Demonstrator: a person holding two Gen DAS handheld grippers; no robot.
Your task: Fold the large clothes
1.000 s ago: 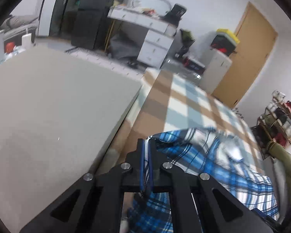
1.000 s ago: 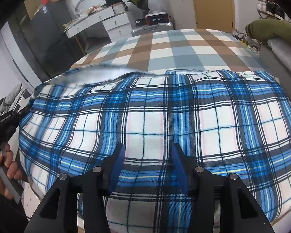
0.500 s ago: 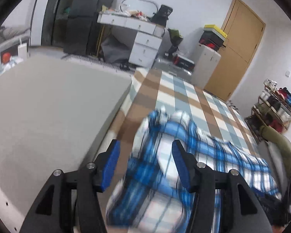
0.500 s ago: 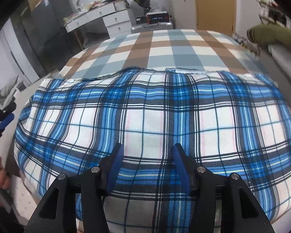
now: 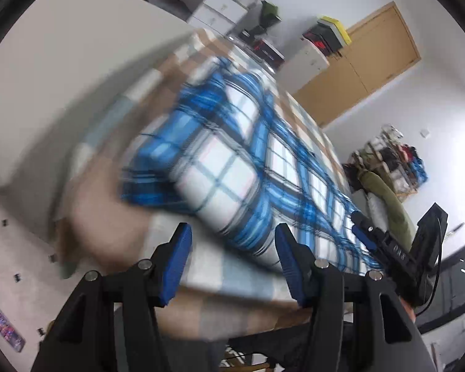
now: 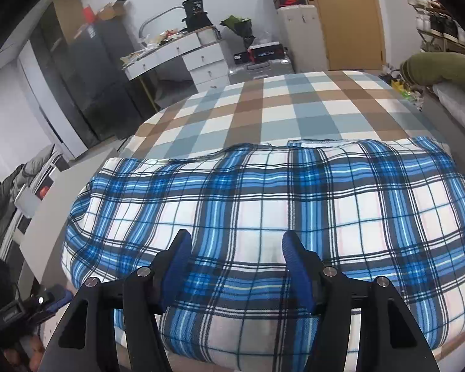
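Both my jaws stand released, the right gripper (image 6: 235, 260) widening above the plaid shirt (image 6: 263, 210); next I'd pinch matching corners evenly, folding flat on the bed (image 6: 263, 108).

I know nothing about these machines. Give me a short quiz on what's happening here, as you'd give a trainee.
1. True or false: the left claw is clamped on the blue plaid garment.
2. What does the garment lie on? A) a bare wooden floor B) the brown and grey checked bedspread C) a metal rack
3. Is any cloth pinched between the pads of the right claw?

Key
1. False: its jaws stand apart with nothing between them.
2. B.
3. No: its jaws are opening, and the garment lies flat under them, unpinched.
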